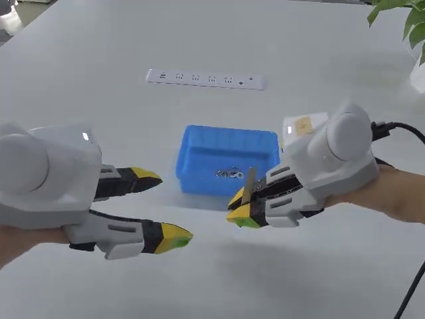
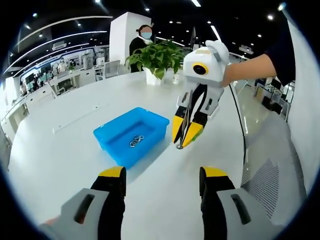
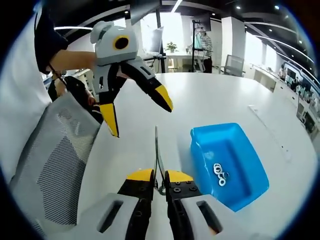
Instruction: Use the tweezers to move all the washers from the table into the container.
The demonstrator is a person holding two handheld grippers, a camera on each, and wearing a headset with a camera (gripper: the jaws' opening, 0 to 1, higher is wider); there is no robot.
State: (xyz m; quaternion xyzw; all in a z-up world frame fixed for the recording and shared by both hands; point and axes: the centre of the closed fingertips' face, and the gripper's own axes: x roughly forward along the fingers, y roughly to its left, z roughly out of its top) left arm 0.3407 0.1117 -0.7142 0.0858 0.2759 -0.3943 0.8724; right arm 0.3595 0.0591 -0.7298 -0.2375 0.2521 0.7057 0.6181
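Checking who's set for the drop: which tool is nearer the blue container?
Right. The right tool, shut on the tweezers, sits just at the container's front edge; the left tool, open, hangs apart off its front-left corner.

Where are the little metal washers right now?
The washers lie clustered on the floor of the blue container, mid-table in the head view, just beyond the right gripper, which is shut on the tweezers.
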